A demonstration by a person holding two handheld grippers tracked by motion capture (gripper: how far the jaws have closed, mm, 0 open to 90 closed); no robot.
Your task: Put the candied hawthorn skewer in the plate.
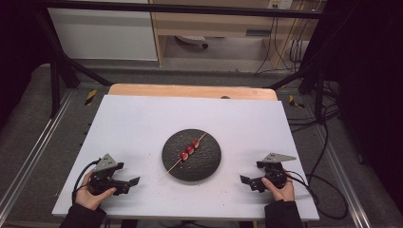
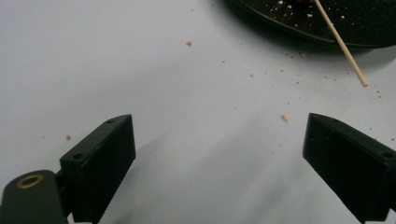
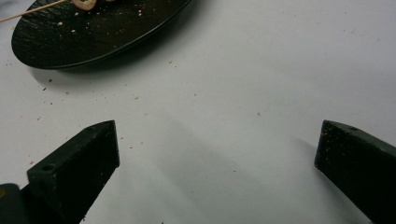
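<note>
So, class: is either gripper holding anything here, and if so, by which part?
Nothing is held. The left gripper and right gripper both rest open on the table, apart from the skewer lying on the black plate.

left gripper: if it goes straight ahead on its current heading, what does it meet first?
Probably the free end of the thin wooden skewer, which overhangs the round black plate, then that plate's rim. The open left gripper has bare white table before that. Depth is uncertain.
</note>
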